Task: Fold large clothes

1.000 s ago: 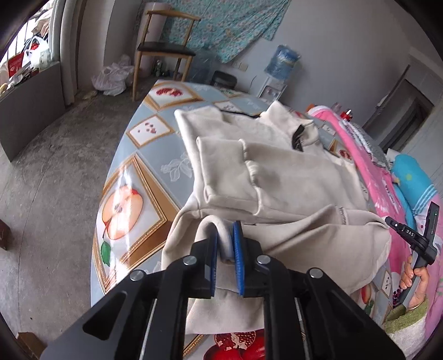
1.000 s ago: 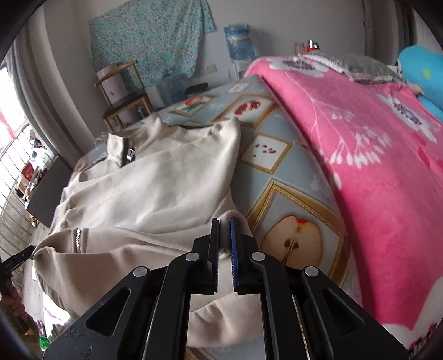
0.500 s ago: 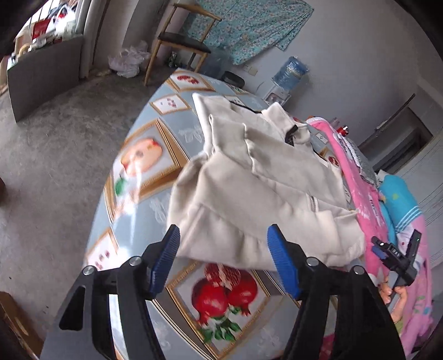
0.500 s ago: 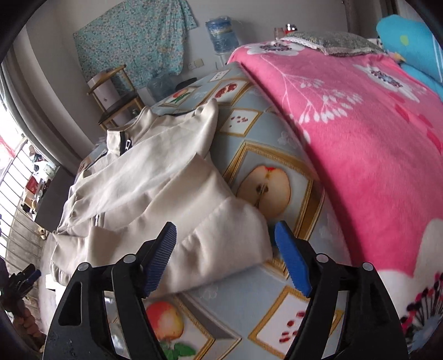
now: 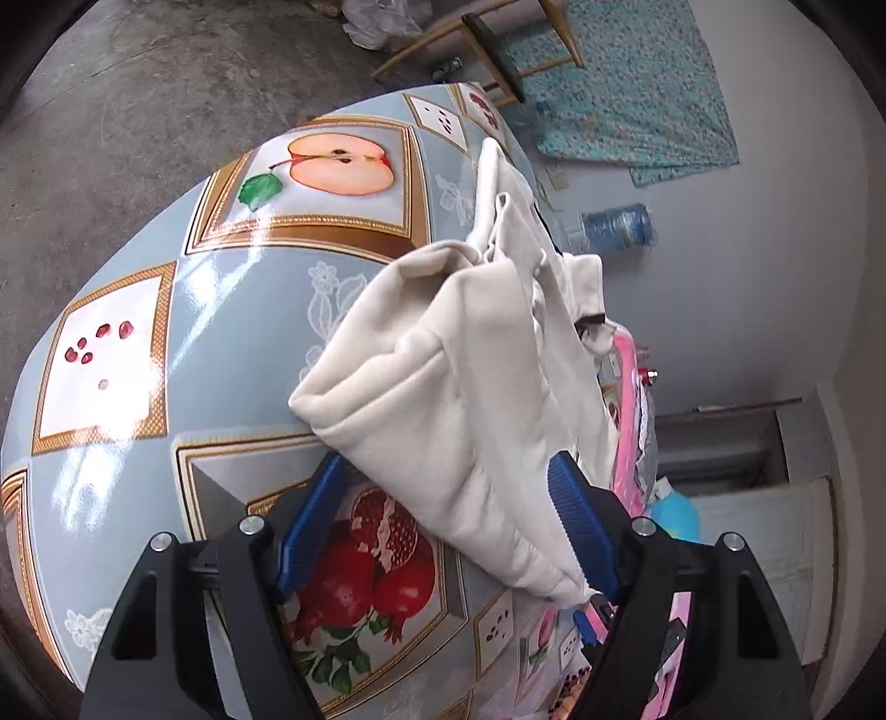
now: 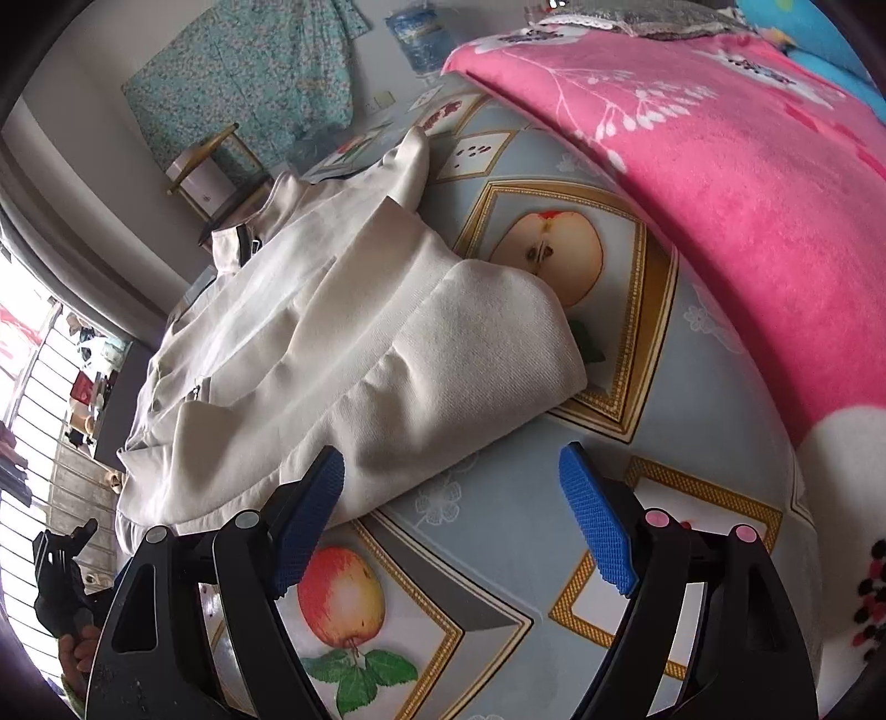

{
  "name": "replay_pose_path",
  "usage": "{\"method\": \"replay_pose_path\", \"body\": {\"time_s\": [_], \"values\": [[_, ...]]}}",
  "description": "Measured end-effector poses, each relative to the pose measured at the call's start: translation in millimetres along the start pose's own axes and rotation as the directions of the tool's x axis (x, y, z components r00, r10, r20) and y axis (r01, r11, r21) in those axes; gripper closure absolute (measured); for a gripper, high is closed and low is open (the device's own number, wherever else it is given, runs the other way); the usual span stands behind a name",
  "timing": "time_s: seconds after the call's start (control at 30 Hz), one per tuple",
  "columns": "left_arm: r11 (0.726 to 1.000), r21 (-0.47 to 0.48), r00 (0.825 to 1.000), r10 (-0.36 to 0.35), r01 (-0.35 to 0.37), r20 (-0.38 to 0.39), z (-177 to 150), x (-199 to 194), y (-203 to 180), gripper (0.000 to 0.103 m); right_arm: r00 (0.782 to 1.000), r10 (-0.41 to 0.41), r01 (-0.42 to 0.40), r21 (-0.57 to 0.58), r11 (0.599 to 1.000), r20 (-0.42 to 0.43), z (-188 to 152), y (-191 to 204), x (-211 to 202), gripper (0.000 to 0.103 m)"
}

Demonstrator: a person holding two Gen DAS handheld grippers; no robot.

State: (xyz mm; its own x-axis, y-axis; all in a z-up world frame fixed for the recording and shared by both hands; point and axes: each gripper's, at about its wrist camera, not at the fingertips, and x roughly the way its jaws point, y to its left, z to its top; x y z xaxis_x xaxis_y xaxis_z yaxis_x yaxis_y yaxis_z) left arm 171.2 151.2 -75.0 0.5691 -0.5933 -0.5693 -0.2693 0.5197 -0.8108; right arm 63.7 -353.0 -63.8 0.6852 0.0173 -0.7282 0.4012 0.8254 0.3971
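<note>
Cream jacket (image 5: 470,387) lies folded on the fruit-print counter (image 5: 166,332), both grippers spread.

Left gripper (image 5: 443,520) and right gripper (image 6: 451,515) have just been opening — the hem lies between the blue pads, apparently unpinched. Pink blanket (image 6: 720,166) borders the counter; only the left view shows the chair (image 5: 498,50).

Grey concrete floor (image 5: 111,111), wooden chair (image 5: 498,50), pale wall (image 5: 775,277).

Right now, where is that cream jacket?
The cream jacket lies folded on the fruit-print tablecloth, left of the pink blanket in the right wrist view, just beyond both open grippers.
</note>
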Motion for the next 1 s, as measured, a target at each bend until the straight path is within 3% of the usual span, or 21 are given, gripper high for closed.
{"method": "replay_pose_path", "body": {"time_s": [0.13, 0.2, 0.23, 0.3, 0.4, 0.43, 0.47, 0.53, 0.6, 0.67, 0.77, 0.9, 1.0], "values": [[0.998, -0.001, 0.993, 0.063, -0.063, 0.101, -5, 1, -10, 0.031, 0.999, -0.012, 0.01, 0.032, 0.999, 0.046, 7, 1, 8, 0.026], [0.983, 0.06, 0.974, 0.16, -0.171, 0.163, -10, 5, -23, 0.045, 0.997, -0.029, 0.025, 0.052, 0.998, 0.073, 10, 3, 11, 0.025], [0.963, 0.113, 0.956, 0.218, -0.243, 0.199, -14, 10, -30, 0.05, 0.995, -0.047, 0.042, 0.06, 0.997, 0.091, 11, 4, 13, 0.026], [0.904, 0.222, 0.916, 0.305, -0.364, 0.261, -22, 21, -42, 0.066, 0.989, -0.087, 0.079, 0.068, 0.995, 0.123, 11, 9, 16, 0.031], [0.821, 0.358, 0.883, 0.338, -0.446, 0.326, -30, 32, -53, 0.085, 0.973, -0.165, 0.155, 0.068, 0.986, 0.163, 12, 16, 21, 0.047], [0.787, 0.4, 0.871, 0.341, -0.47, 0.353, -33, 33, -56, 0.087, 0.967, -0.188, 0.181, 0.057, 0.982, 0.17, 14, 19, 23, 0.057], [0.745, 0.446, 0.857, 0.338, -0.496, 0.389, -37, 33, -62, 0.09, 0.964, -0.202, 0.198, 0.041, 0.979, 0.173, 15, 22, 25, 0.068], [0.647, 0.531, 0.826, 0.315, -0.548, 0.468, -49, 29, -76, 0.093, 0.963, -0.201, 0.202, 0.012, 0.979, 0.178, 16, 28, 25, 0.08], [0.565, 0.586, 0.802, 0.277, -0.581, 0.529, -57, 24, -92, 0.094, 0.948, -0.227, 0.239, -0.03, 0.971, 0.225, 14, 37, 13, 0.084], [0.515, 0.624, 0.797, 0.235, -0.587, 0.556, -63, 14, -104, 0.095, 0.935, -0.235, 0.257, -0.053, 0.965, 0.267, 11, 44, -2, 0.089], [0.484, 0.66, 0.804, 0.18, -0.574, 0.567, -70, -6, -116, 0.097, 0.929, -0.209, 0.242, -0.072, 0.968, 0.304, 9, 48, -26, 0.099], [0.491, 0.691, 0.832, 0.143, -0.53, 0.536, -80, -34, -121, 0.097, 0.925, -0.196, 0.238, -0.092, 0.967, 0.326, -1, 49, -55, 0.099], [0.472, 0.718, 0.846, 0.13, -0.511, 0.517, -95, -58, -119, 0.097, 0.922, -0.206, 0.253, -0.105, 0.962, 0.327, -17, 43, -77, 0.099]]}}
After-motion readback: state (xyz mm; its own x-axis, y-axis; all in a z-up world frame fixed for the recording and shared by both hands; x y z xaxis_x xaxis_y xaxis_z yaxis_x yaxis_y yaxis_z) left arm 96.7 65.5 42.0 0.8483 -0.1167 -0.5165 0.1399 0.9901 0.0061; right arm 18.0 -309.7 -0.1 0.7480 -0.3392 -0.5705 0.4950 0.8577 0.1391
